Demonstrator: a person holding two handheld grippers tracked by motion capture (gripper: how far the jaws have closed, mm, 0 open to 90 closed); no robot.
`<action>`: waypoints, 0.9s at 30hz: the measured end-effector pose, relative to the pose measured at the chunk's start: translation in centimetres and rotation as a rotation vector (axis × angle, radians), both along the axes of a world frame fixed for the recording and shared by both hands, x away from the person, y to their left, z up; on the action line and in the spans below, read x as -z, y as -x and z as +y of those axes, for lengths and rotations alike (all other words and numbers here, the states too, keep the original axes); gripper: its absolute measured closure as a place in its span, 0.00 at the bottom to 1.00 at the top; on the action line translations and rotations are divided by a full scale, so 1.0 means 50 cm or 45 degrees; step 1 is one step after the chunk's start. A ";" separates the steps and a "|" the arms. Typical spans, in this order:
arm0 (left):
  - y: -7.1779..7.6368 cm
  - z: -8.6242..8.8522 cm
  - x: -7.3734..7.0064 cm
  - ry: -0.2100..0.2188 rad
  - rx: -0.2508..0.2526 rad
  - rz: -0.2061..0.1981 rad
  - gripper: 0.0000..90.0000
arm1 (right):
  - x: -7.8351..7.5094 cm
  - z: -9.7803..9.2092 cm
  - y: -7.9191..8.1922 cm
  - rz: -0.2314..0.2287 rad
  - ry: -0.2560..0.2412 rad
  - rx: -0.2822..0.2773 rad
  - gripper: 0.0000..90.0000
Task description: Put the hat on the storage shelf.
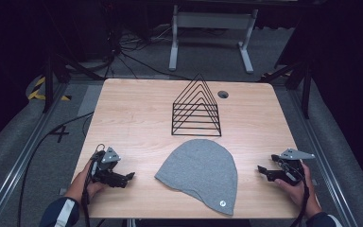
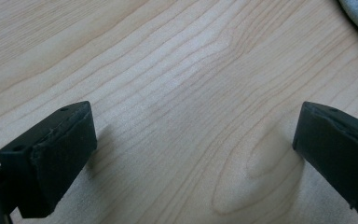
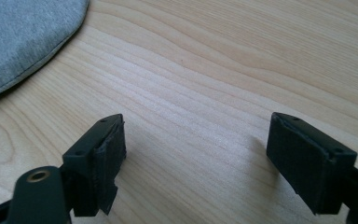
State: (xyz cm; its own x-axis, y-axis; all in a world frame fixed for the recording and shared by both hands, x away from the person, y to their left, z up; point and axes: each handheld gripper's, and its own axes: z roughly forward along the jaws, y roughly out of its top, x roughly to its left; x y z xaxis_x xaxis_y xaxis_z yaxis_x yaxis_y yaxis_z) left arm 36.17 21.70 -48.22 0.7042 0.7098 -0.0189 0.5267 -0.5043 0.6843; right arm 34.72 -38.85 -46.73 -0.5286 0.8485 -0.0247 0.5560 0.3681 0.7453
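Beanie (image 1: 201, 170), grey, flat at near centre of bench (image 1: 132, 118), small round tag near its hem. Left tool (image 1: 128, 178) and right tool (image 1: 263, 170) flank it, both wide, empty, low over bare wood. Best pinch opposite hem edges, lift evenly. Black wire rack (image 1: 196, 106) stands just beyond. Beanie's underside hidden; tag lettering unreadable.

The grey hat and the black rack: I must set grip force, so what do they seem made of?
Grey hat: apparently soft knit fabric, matte, lying limp with a stitched hem. Black rack: probably thin metal wire, dark coated, rigid open triangles.
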 end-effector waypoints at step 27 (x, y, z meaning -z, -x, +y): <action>-0.119 -0.206 -0.054 -0.005 0.481 -0.029 0.39 | -0.041 0.219 0.034 0.016 0.070 -0.323 0.56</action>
State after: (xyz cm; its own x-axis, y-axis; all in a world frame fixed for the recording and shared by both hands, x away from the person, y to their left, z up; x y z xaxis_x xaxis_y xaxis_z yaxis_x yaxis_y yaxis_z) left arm 42.14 11.41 -45.51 0.9166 0.3998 0.0018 0.2878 -0.6628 0.6913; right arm 33.00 -27.89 -44.68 -0.7250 0.6862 -0.0591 0.4500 0.5370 0.7136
